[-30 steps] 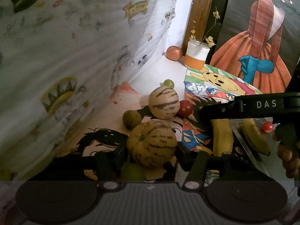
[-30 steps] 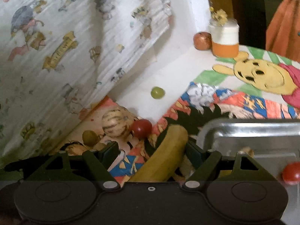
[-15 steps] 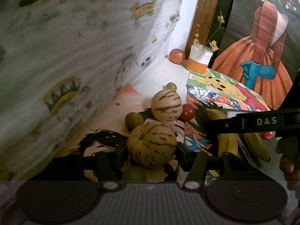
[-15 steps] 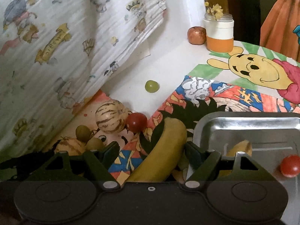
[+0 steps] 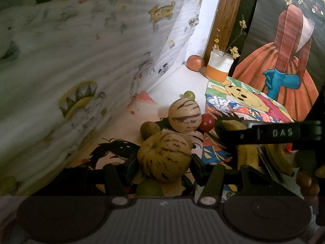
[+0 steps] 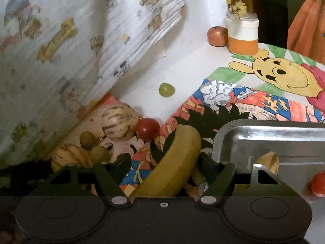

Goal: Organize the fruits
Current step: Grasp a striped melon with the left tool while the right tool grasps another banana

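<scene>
Right now my left gripper [image 5: 164, 160] is clamped on a striped melon [image 5: 164, 156], pads pressing its widest part on either side, held just over the drawings near a second melon [image 5: 184, 114], a cherry tomato [image 5: 206, 122] and a small olive-green fruit [image 5: 150, 129]. I'd judge the melon firm, smooth-skinned and fairly heavy for its size, so a grip across the middle is the safe one; higher or lower and it could squirt out. My right gripper [image 6: 165, 161] is closed around a banana [image 6: 172, 164] beside the steel tray [image 6: 270, 130], which already holds another banana [image 6: 267, 161] and a tomato [image 6: 319, 184]. The banana is soft and bruises easily, so I want only light pressure at mid-length. Compared with a second ago, the right view has pulled back and up: more of the tray shows, and the jar [image 6: 242, 35] and apple [image 6: 217, 35] sit lower in frame. Both grips look unchanged, and the loose grape [image 6: 166, 89] has not moved
</scene>
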Action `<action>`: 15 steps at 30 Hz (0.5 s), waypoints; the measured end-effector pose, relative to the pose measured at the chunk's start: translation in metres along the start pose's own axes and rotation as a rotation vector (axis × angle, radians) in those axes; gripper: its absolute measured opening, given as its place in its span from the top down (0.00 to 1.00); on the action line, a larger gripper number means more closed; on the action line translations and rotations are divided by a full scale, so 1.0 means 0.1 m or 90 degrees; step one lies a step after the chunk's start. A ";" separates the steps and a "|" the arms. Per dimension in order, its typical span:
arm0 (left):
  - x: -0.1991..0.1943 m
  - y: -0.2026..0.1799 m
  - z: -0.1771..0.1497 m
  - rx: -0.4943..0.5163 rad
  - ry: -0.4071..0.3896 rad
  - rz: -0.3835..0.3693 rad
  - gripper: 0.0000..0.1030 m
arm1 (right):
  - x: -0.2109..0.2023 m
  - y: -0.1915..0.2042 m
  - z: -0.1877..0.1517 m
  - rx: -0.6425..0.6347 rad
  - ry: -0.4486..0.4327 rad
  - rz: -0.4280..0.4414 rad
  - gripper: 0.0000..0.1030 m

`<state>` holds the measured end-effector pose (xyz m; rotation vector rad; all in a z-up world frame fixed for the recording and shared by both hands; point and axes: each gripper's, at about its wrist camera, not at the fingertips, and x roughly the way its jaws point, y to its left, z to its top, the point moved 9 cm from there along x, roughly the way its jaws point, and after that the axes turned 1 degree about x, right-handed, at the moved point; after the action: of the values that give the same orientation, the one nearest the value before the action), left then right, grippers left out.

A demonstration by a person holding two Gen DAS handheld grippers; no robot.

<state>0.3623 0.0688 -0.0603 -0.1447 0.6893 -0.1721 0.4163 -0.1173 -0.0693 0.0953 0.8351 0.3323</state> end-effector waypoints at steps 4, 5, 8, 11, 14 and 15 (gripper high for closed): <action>0.00 0.00 0.00 -0.002 -0.001 0.002 0.42 | 0.01 0.01 -0.03 -0.038 -0.010 -0.050 0.44; 0.00 0.00 0.00 -0.002 -0.001 0.002 0.42 | 0.01 0.01 -0.04 -0.039 -0.013 -0.053 0.44; 0.01 -0.01 0.01 0.000 -0.001 0.004 0.42 | -0.01 -0.03 -0.04 -0.022 -0.018 -0.051 0.47; 0.00 -0.01 0.00 0.003 0.000 0.003 0.42 | -0.01 -0.01 -0.03 -0.022 -0.017 -0.045 0.48; 0.01 -0.02 0.02 0.001 0.002 0.005 0.42 | -0.01 0.00 -0.03 -0.014 -0.019 -0.045 0.50; 0.02 -0.02 0.02 -0.001 0.003 0.005 0.42 | 0.00 0.00 -0.03 -0.012 -0.021 -0.045 0.50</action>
<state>0.3651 0.0670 -0.0593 -0.1436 0.6949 -0.1639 0.4142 -0.1171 -0.0707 0.0531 0.8000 0.2710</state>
